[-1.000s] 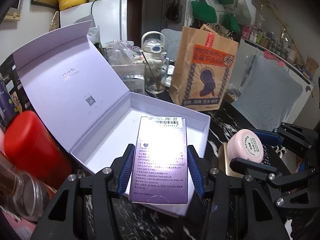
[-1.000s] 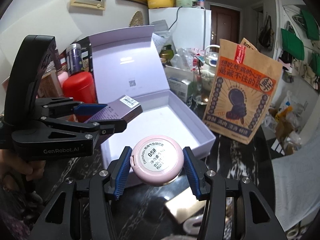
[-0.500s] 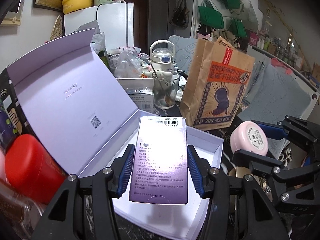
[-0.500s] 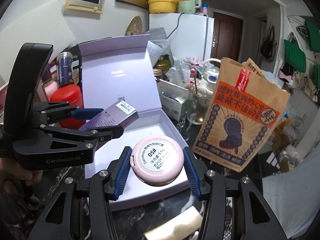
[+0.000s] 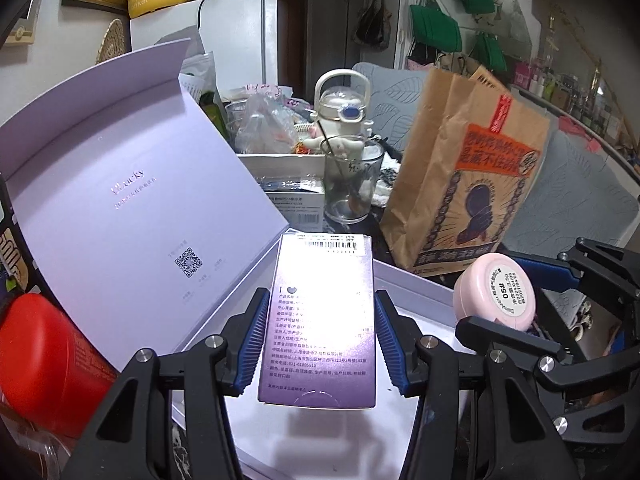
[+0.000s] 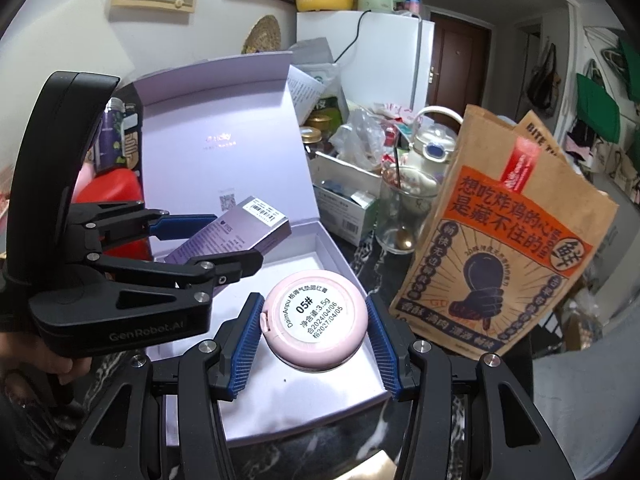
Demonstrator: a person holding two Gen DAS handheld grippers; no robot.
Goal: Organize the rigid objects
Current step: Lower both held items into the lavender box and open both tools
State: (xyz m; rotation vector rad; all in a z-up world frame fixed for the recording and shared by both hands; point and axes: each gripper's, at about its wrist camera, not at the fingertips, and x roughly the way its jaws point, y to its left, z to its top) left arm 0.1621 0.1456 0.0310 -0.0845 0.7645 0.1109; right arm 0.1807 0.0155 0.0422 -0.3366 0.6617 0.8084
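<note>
My left gripper [image 5: 318, 336] is shut on a flat purple carton [image 5: 322, 320] and holds it above the open lavender gift box [image 5: 416, 292], whose lid [image 5: 120, 200] stands up at the left. My right gripper [image 6: 314, 336] is shut on a round pink compact [image 6: 316, 330] with a white "05#" label, held over the box's near right part [image 6: 348, 256]. The compact [image 5: 496, 298] and right gripper also show at the right of the left wrist view. The carton [image 6: 236, 236] and left gripper [image 6: 208, 240] show at the left of the right wrist view.
A brown paper food bag [image 6: 500, 256] stands right of the box. A glass with a spoon [image 6: 404, 216], a white kettle-shaped bottle [image 5: 340, 120] and cluttered cartons sit behind. A red canister [image 5: 44, 356] stands at the left. The table is dark marble [image 6: 320, 456].
Both grippers have moved forward and up over the box with their objects still held. The compact now hangs over the box's inside instead of its front edge.
</note>
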